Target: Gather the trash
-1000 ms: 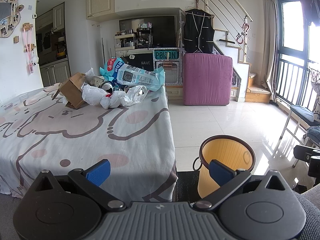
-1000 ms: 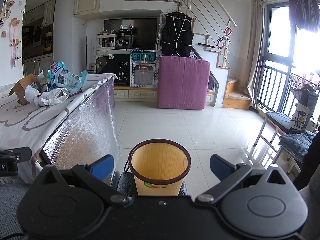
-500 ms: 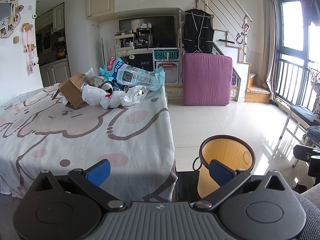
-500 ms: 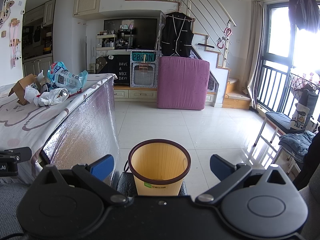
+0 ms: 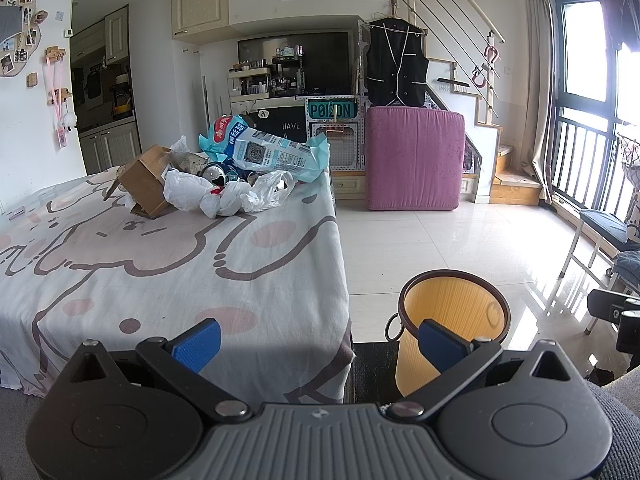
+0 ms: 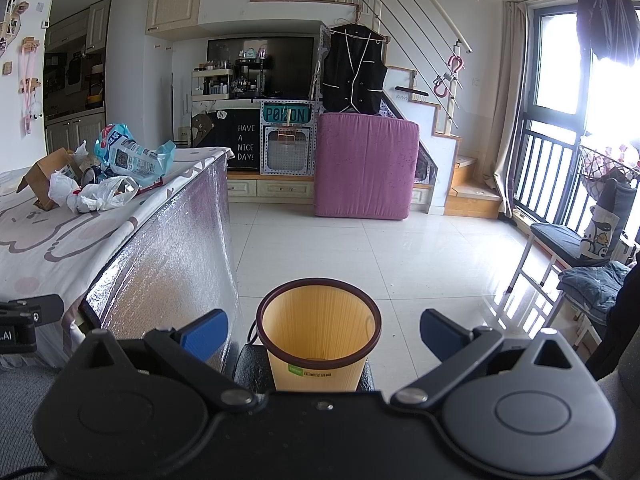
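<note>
left gripper (image 5: 318,338) wide open, empty | right gripper (image 6: 323,332) wide open, empty | round orange ribbed plastic bin (image 6: 318,332) on floor beside bed edge, ready for drops | crumpled bags-and-cardboard trash pile (image 5: 224,176) at bed's far corner, untouched

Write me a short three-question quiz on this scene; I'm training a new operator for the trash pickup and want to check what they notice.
1. True or false: the yellow bin stands on the floor, apart from the trash pile.
2. What lies at the left end of the pile? A) cardboard box B) glass jug C) shoe
3. Fill in: both the left gripper and the right gripper are ____ and hold nothing.

Key: 1 true. 2 A, the cardboard box on the bed sheet. 3 open.
</note>
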The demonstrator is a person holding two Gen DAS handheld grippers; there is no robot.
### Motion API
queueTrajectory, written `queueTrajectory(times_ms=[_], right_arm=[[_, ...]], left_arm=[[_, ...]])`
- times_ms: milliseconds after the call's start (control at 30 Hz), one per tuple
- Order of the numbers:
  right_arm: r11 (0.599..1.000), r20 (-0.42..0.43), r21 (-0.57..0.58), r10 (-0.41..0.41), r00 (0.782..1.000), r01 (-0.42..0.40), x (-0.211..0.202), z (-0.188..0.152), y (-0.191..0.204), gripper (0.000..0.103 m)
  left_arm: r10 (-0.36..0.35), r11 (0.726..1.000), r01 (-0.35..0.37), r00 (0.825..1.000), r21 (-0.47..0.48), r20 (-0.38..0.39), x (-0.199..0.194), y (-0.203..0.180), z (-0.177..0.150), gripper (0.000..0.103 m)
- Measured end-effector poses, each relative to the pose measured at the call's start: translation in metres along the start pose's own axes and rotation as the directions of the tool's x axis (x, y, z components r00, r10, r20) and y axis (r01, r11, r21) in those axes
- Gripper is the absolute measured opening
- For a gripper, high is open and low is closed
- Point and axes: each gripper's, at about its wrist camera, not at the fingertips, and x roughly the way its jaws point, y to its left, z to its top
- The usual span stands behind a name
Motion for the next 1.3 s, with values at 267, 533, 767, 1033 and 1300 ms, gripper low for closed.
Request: queueTrajectory(times_ms=[267, 533, 767, 1033, 1300], right_arm=[[1.000, 0.000, 0.000, 0.000, 1.000, 0.000, 0.000, 0.000, 0.000, 0.103], [1.000, 0.001, 0.000, 0.000, 1.000, 0.000, 0.000, 0.000, 0.000, 0.103], [1.000, 0.001, 0.000, 0.000, 1.000, 0.000, -0.001, 0.000, 0.000, 0.103], [1.000, 0.006, 0.008, 0.010, 1.000, -0.010, 0.001, 0.000, 0.000, 0.103], [0.998, 0.004, 0.013, 0.064, 0.998, -0.064, 0.007, 0.011, -0.001, 0.103]], left_arm=[[0.000, 1.000, 0.000, 1.000, 0.000, 0.000, 0.000, 0.000, 0.000, 0.103], [0.000, 1.000, 0.000, 1.000, 0.000, 0.000, 0.000, 0.000, 0.000, 0.103], [0.002, 1.000, -0.002, 1.000, 0.001, 0.000, 0.000, 0.000, 0.000, 0.103], [0.016, 1.000, -0.016, 1.000, -0.006, 0.011, -0.004, 0.002, 0.002, 0.103], [0.063, 0.997, -0.061, 0.998, -0.052, 0.029, 0.002, 0.027, 0.012, 0.103]])
